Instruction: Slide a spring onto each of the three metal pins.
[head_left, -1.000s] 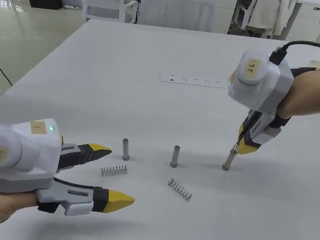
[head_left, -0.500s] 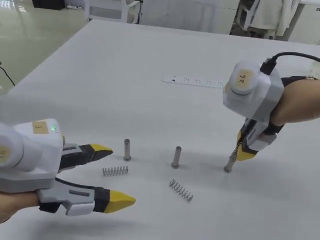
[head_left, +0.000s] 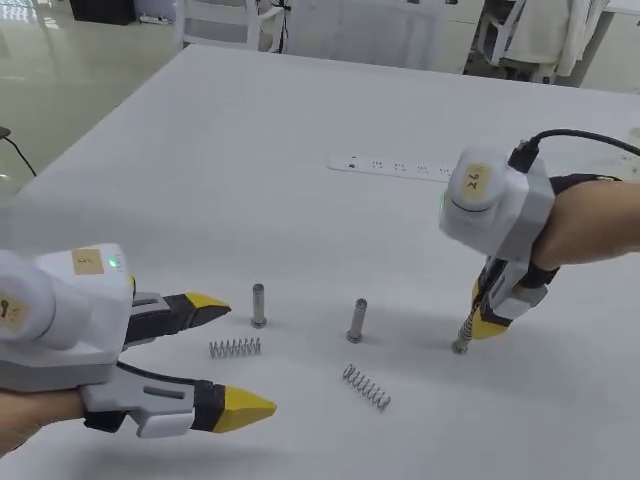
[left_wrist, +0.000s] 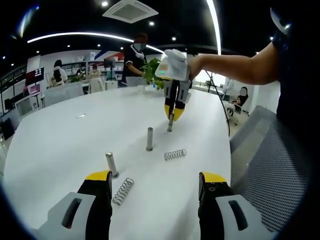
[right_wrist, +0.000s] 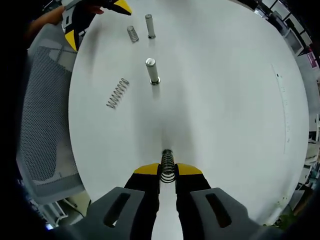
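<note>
Three short metal pins stand upright on the white table: the left pin (head_left: 259, 305), the middle pin (head_left: 356, 320) and the right pin (head_left: 461, 343). My right gripper (head_left: 484, 326) is shut on a spring (right_wrist: 167, 166), held over the right pin with its lower coils around the pin's top. Two loose springs lie flat: one (head_left: 235, 347) beside the left pin, another (head_left: 366, 386) in front of the middle pin. My left gripper (head_left: 232, 355) stands open near the left pin, nothing between its yellow-tipped fingers; the near spring (left_wrist: 122, 190) lies ahead of it.
A white power strip (head_left: 392, 167) lies further back on the table (head_left: 240, 180). A mesh chair (left_wrist: 270, 150) stands at the table's edge. People stand in the room behind, seen in the left gripper view.
My right gripper has come down with the spring, whose end now sits over the right pin's top. The left gripper has held its place; the head camera shifted slightly.
</note>
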